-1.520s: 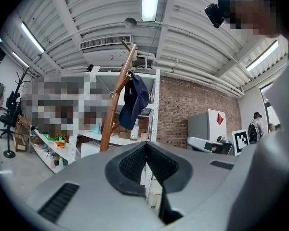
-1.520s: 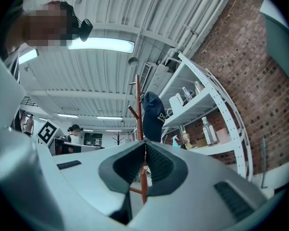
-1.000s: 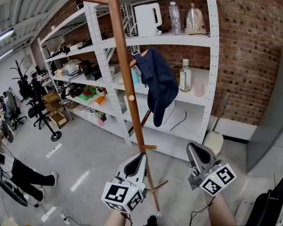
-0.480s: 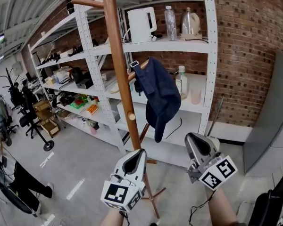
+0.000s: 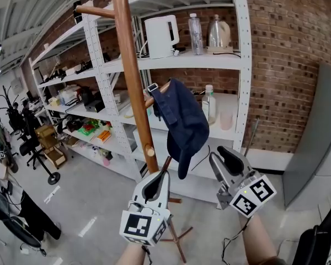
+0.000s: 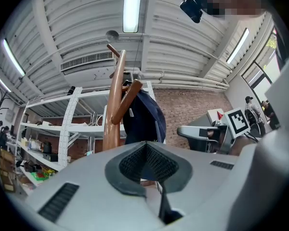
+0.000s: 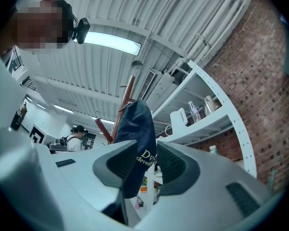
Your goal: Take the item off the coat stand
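A navy cap (image 5: pixel 182 120) hangs from a side peg (image 5: pixel 160 90) of the tall wooden coat stand (image 5: pixel 133 87). My right gripper (image 5: pixel 225 158) is raised just right of the cap's lower end, and its jaws are opening. In the right gripper view the cap (image 7: pixel 135 129) shows in the gap between the jaws, and the pads do not press on it. My left gripper (image 5: pixel 156 181) is shut and empty, low in front of the stand's pole. From the left gripper view the cap (image 6: pixel 142 117) and pole (image 6: pixel 114 109) rise above the closed jaws.
White metal shelving (image 5: pixel 240 65) stands behind the stand with a kettle (image 5: pixel 160 35) and bottles (image 5: pixel 194 25). A brick wall (image 5: pixel 287 48) and a grey panel (image 5: pixel 320 137) are at the right. Office chairs (image 5: pixel 36 148) and a person stand at the far left.
Both grippers have come up closer to the cap and the stand. The right gripper's jaws, shut before, now stand apart. The left gripper stays shut.
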